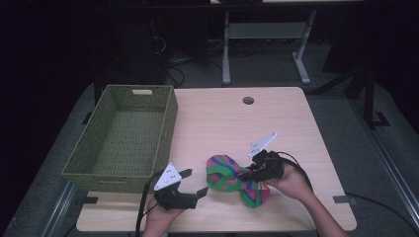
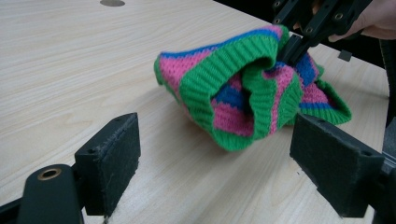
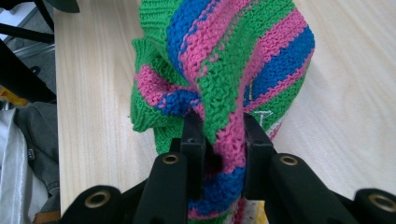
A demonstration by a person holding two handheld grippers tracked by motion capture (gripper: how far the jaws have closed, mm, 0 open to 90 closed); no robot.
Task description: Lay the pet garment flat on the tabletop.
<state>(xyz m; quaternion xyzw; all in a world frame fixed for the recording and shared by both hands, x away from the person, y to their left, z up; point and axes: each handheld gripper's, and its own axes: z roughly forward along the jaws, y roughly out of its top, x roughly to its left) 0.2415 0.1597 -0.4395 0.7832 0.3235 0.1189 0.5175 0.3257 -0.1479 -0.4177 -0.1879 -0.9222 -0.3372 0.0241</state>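
Table: a pale wood-grain table (image 1: pixel 276 118) with a round cable hole (image 1: pixel 248 100) toward 12 o'clock and dark tape tabs on its near corners.
Room: dim all round; grey carpet, cables on the floor behind, and the white legs of another desk (image 1: pixel 226 49) beyond the far edge.
Basket: a green woven basket (image 1: pixel 168 123) standing at about 9 to 10 o'clock on the table, with a handle slot in its far wall.
Hat: a knitted hat (image 1: pixel 232 175) in green, pink and blue stripes with a ribbed green brim, bunched up and twisted at about 5 o'clock from the table's middle, near the front edge.
Right gripper: right gripper (image 3: pixel 219 135) is clenched on a fold of the knit, the fabric squeezed between its two black jaws; it sits at the hat's 3 o'clock side.
Left gripper: left gripper (image 1: pixel 190 181) is released, jaws spread wide and nothing between them, just beside the hat at its 9 o'clock, resting low over the table.
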